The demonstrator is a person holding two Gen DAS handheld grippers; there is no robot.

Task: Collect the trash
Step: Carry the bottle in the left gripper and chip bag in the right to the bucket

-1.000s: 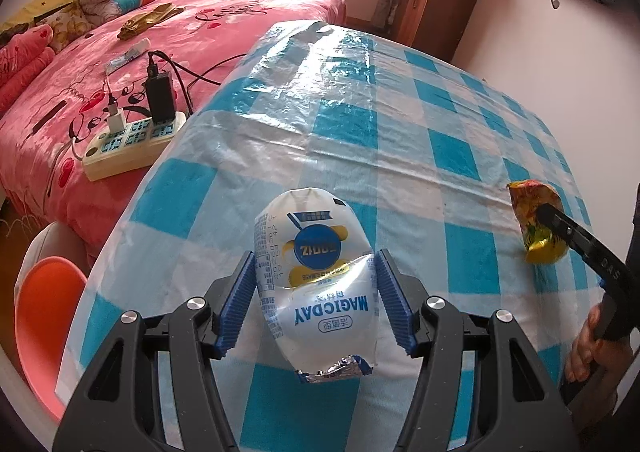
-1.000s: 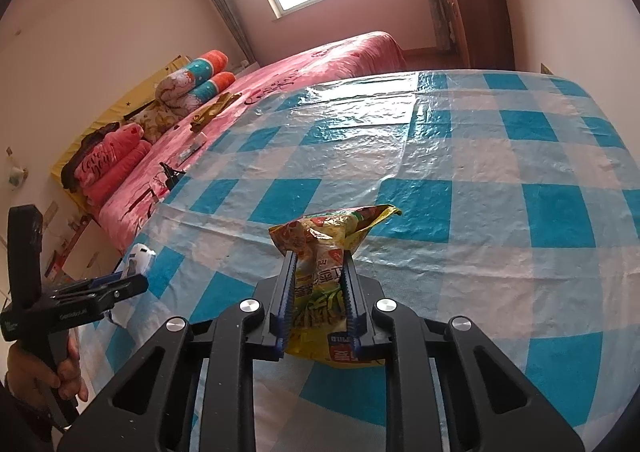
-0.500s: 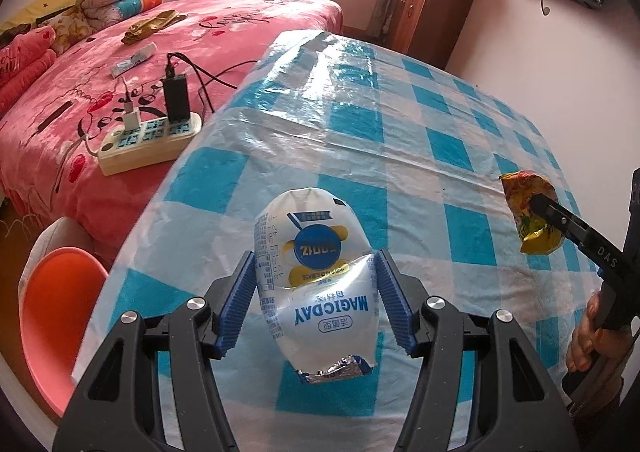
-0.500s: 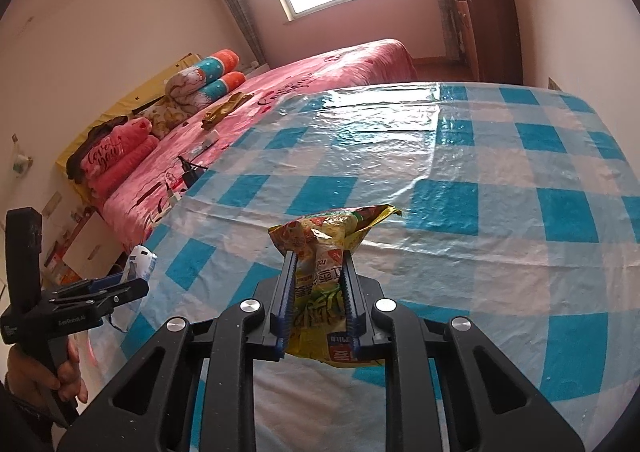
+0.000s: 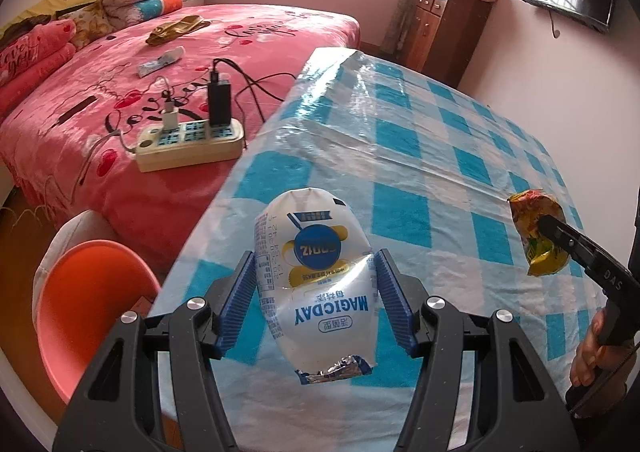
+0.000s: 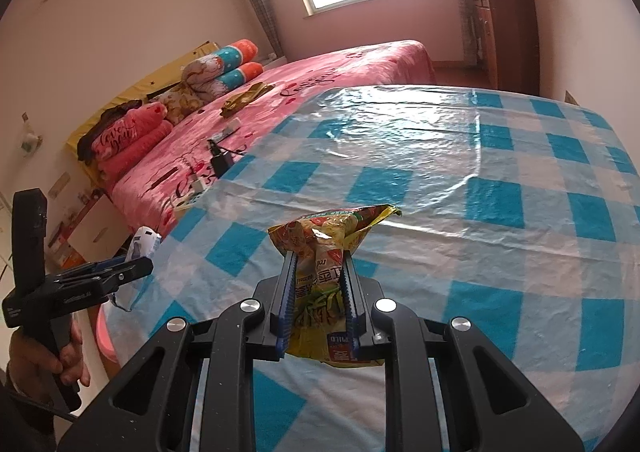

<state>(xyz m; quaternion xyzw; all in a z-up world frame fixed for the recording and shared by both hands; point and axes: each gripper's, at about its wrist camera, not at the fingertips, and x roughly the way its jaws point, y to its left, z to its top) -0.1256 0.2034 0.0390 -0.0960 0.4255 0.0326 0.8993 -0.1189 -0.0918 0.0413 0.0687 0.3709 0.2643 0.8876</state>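
My left gripper (image 5: 316,280) is shut on a white MAGICDAY wrapper (image 5: 316,272) and holds it above the near left edge of the blue-checked table (image 5: 440,140). My right gripper (image 6: 318,276) is shut on a crumpled yellow snack bag (image 6: 324,236) and holds it above the table's near side. The right gripper with the yellow bag (image 5: 536,236) also shows at the right of the left wrist view. The left gripper with the white wrapper (image 6: 144,244) shows at the left of the right wrist view.
A pink bed (image 5: 120,64) stands left of the table, with a power strip (image 5: 188,140) and cables near its edge. An orange chair (image 5: 88,304) sits at the table's near left corner. A wooden cabinet (image 5: 448,32) stands at the back.
Both grippers have risen and pulled back toward the near side with their wrappers still held. The left gripper has drifted to the table's left edge.
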